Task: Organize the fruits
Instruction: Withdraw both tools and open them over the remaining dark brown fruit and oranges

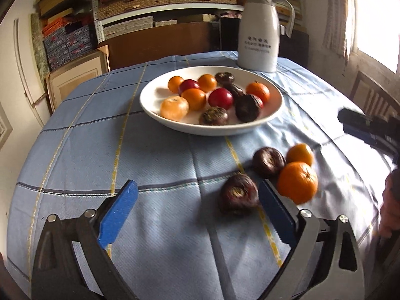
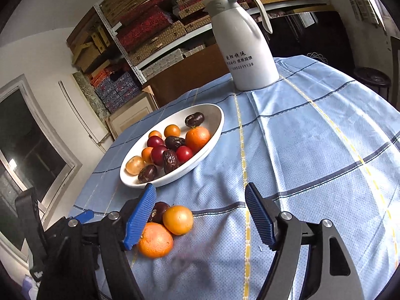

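On the bench [image 1: 75,165], four fruits sit outside the white bowl [image 1: 275,95]: two dark ones, two oranges, clustered so either side can reach. Left gripper [image 1: 197,212] fingers spread wide, empty, its right finger between the near dark fruit [image 1: 238,195] and the big orange [image 1: 297,182], so likely lining up on that dark one. Right gripper [image 2: 200,215] fingers also spread, empty, hanging just beside the cluster

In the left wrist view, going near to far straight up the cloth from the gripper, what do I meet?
Left gripper → nearest dark fruit → second dark fruit → white bowl of fruit → white jug.
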Motion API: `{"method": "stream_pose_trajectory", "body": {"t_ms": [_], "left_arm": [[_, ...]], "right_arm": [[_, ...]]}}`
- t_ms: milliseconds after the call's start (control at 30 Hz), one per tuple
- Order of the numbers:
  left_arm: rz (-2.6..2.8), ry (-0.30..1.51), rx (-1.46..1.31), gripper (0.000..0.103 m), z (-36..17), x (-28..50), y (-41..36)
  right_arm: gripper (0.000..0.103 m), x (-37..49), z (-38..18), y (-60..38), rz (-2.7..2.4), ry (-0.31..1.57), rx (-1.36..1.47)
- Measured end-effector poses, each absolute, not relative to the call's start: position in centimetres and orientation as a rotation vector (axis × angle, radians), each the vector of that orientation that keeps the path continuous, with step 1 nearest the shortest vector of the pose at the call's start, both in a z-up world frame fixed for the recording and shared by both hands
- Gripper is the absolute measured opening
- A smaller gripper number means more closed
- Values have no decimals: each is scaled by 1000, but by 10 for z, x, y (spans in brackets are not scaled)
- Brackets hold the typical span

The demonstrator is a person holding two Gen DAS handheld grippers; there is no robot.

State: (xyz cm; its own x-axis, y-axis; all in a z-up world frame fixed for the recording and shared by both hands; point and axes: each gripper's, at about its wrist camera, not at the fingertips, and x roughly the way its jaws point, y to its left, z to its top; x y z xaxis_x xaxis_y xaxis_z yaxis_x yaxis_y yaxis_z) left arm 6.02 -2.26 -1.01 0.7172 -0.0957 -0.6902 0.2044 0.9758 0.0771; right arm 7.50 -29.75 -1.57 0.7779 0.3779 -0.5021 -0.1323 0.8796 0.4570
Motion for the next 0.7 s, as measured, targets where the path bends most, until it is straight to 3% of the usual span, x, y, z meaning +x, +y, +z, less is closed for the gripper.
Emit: {"method": "stream_pose_trajectory", "body": {"t_ms": [233,533,700], "left_arm": [[-155,850,234,98,-29,73,-38],[-154,887,94,99,-31,90,-12],[-163,895,65,95,-32,90,-6]], "right_arm": [[75,75,-17,-298,290,636,420],[77,76,-20,-295,279,658,415],[77,76,-21,-292,296,668,406]]}}
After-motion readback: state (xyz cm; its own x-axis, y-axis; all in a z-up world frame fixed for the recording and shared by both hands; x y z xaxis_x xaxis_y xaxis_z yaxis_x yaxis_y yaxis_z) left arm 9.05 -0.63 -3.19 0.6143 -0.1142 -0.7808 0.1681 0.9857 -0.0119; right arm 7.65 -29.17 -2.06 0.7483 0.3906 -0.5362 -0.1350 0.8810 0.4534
